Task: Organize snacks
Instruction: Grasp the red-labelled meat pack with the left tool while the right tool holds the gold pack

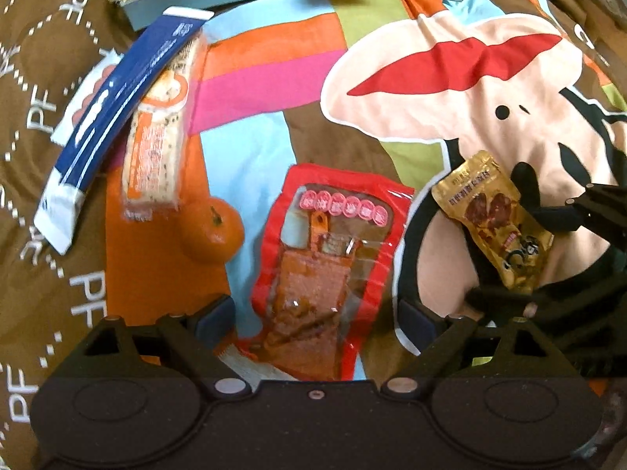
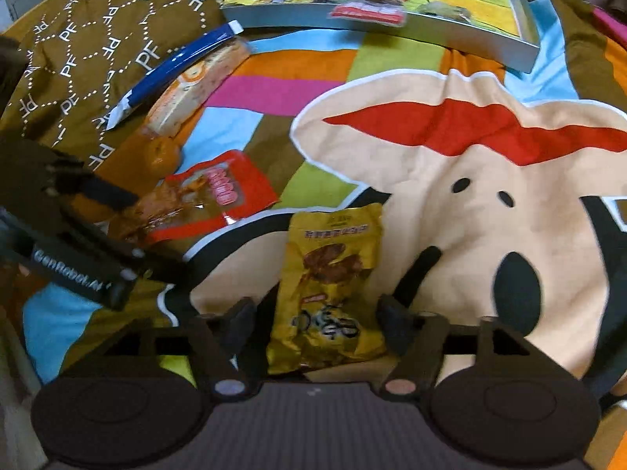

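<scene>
Left gripper (image 1: 315, 317) jaws apart, straddling the red packet (image 1: 333, 250) lying on the blanket (image 1: 243, 90). Right gripper (image 2: 317, 321) jaws apart around the yellow packet (image 2: 329, 286), not clamped. Orange (image 1: 211, 227) just left of red packet; tray (image 2: 521, 39) at far side, snacks inside.

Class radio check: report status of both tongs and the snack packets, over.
Left tongs open, straddling red packet. Right tongs open around gold packet. Tray ahead, partly filled. Orange beside red packet.
</scene>
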Demonstrator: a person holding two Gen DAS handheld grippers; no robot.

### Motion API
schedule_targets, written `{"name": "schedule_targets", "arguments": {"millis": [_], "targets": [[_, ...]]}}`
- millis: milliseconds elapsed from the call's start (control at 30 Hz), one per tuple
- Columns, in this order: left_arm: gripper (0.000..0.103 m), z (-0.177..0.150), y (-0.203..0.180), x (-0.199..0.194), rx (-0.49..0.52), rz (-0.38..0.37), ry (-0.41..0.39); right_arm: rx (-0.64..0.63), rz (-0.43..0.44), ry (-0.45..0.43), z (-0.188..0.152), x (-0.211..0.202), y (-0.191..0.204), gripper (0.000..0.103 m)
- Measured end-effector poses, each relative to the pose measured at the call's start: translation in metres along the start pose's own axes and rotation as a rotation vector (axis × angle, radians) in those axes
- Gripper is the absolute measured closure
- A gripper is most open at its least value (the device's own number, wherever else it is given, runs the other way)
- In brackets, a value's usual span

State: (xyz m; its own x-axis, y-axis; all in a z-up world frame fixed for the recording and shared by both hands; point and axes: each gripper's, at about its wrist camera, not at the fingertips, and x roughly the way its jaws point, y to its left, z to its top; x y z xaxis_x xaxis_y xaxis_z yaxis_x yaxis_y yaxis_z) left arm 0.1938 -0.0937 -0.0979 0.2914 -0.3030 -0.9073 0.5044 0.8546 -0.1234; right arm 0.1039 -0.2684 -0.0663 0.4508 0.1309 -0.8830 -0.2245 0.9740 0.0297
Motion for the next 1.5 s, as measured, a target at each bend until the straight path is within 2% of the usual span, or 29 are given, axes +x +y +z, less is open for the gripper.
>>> {"name": "schedule_targets", "arguments": {"millis": [133,267,400,600,667,767,1000,1100,1367,1500], "targets": [[0.010,0.003,-0.003,0.005,0.026,0.017,-0.004,-0.016,-0.051,0.005,0.001,0.015,0.013,0.010],[0.010,0.004,-0.006,0.008,0.044,0.026,-0.004,-0.032,-0.090,0.009,0.000,0.019,0.021,0.010],[0.013,0.005,-0.006,0.008,0.041,0.016,-0.004,-0.006,-0.089,0.004,-0.002,0.015,0.019,0.017],[0.028,0.002,-0.007,0.002,0.062,0.000,-0.016,-0.002,-0.111,-0.014,-0.003,0.011,0.022,0.026],[0.035,0.001,-0.007,0.000,0.064,-0.005,-0.022,0.000,-0.117,-0.022,-0.005,0.009,0.022,0.032],[0.036,0.001,-0.004,-0.001,0.041,-0.023,-0.020,0.011,-0.124,-0.030,-0.006,0.007,0.021,0.040],[0.037,0.002,0.006,-0.005,-0.042,-0.081,-0.008,0.022,-0.122,-0.045,-0.007,0.007,0.017,0.038],[0.041,0.003,0.008,-0.005,-0.067,-0.084,-0.011,0.019,-0.131,-0.047,-0.006,0.009,0.018,0.038],[0.049,-0.001,0.007,-0.011,-0.093,-0.069,-0.023,-0.069,-0.168,-0.062,-0.007,0.006,0.029,0.047],[0.055,-0.003,0.013,-0.016,-0.134,-0.110,-0.026,-0.070,-0.169,-0.063,-0.006,0.002,0.031,0.051]]}}
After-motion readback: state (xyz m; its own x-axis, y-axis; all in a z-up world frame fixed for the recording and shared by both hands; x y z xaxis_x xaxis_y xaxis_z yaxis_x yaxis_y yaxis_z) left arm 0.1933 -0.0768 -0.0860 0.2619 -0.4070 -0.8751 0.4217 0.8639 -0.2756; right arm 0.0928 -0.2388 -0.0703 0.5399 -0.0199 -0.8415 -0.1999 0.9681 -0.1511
